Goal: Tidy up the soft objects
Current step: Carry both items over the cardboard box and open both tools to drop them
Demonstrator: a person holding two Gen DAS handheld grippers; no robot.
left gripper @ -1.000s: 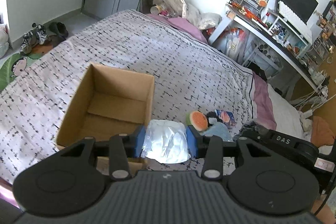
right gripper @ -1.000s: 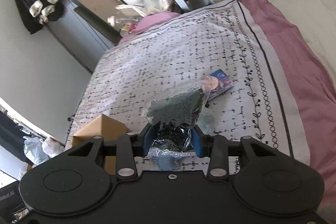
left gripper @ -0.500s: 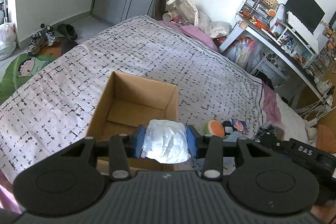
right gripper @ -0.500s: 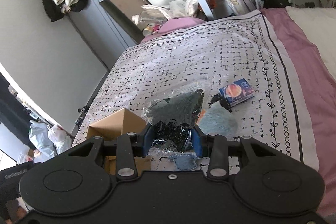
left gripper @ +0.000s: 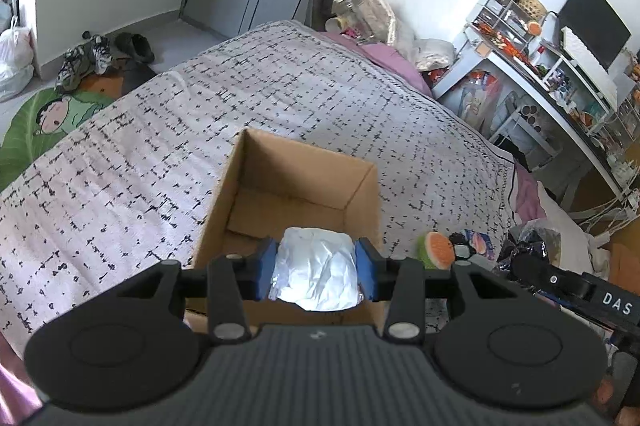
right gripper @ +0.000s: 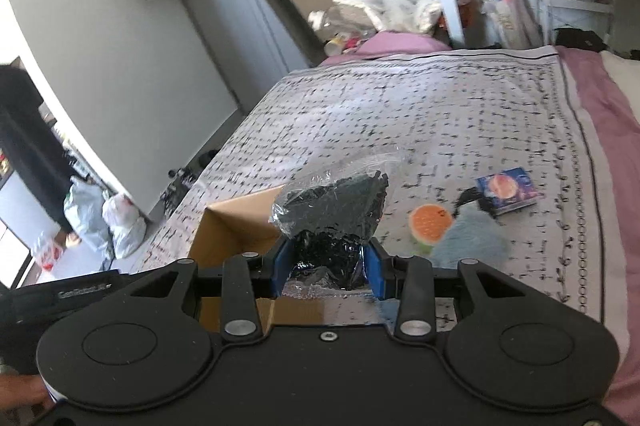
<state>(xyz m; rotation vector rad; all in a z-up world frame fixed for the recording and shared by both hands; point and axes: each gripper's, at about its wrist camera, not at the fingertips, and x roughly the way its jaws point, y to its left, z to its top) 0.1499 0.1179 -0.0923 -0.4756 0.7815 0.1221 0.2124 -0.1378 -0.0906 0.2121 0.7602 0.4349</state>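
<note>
My left gripper [left gripper: 316, 274] is shut on a crumpled white packet [left gripper: 316, 276], held over the near edge of an open cardboard box [left gripper: 296, 182] that stands on the bed. My right gripper [right gripper: 328, 268] is shut on a clear plastic bag of black bits [right gripper: 336, 214], just right of the same box [right gripper: 236, 226]. On the bedspread to the right lie a watermelon-slice plush [right gripper: 430, 224], a pale blue fluffy piece [right gripper: 468, 244] and a small blue packet [right gripper: 508, 190]. The plush [left gripper: 436, 250] also shows beside the box in the left wrist view.
The patterned bedspread [left gripper: 160, 146] covers the bed, with pink sheet [right gripper: 600, 106] along its right side. A cluttered white desk [left gripper: 560, 86] stands beyond the bed. Shoes [left gripper: 100, 54] and a green mat lie on the floor at left. White bags [right gripper: 116, 226] sit by the wall.
Both grippers have moved toward the box with their loads. The box now sits centred under the left gripper. The right wrist has rolled, so its view is more level and the box shows larger.
</note>
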